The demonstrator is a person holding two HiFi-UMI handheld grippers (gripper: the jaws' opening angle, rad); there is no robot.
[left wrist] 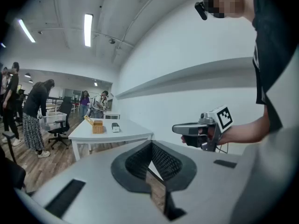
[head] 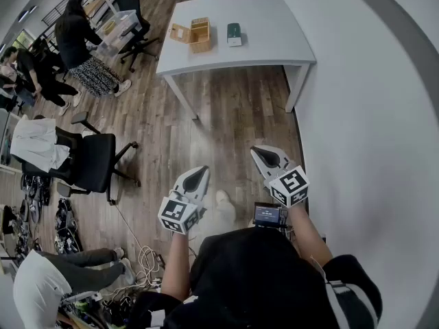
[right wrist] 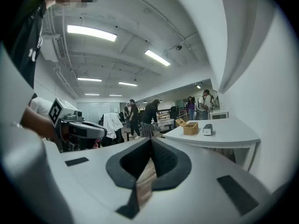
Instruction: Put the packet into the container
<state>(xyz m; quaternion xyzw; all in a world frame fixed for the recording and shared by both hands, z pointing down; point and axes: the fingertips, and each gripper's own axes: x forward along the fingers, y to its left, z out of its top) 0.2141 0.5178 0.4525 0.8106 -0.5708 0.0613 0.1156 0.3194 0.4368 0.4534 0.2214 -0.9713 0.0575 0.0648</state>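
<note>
A white table (head: 274, 46) stands far ahead across the wooden floor. On it are an open wicker container (head: 199, 34) and, just to its right, a dark packet (head: 234, 34). Both grippers are held in mid-air near the person's body, far short of the table. My left gripper (head: 201, 171) is shut and empty, and so is my right gripper (head: 257, 150). In the left gripper view the shut jaws (left wrist: 150, 148) aim towards the container (left wrist: 97, 126) and packet (left wrist: 115, 127). The right gripper view shows its shut jaws (right wrist: 150, 143), the container (right wrist: 190, 128) and the packet (right wrist: 208, 130).
A white wall (head: 370, 115) runs along the right. A black office chair (head: 96, 162) draped with a white garment stands at left, with another chair (head: 134, 19) and several people beyond. Cables (head: 140, 259) lie on the floor by a seated person at lower left.
</note>
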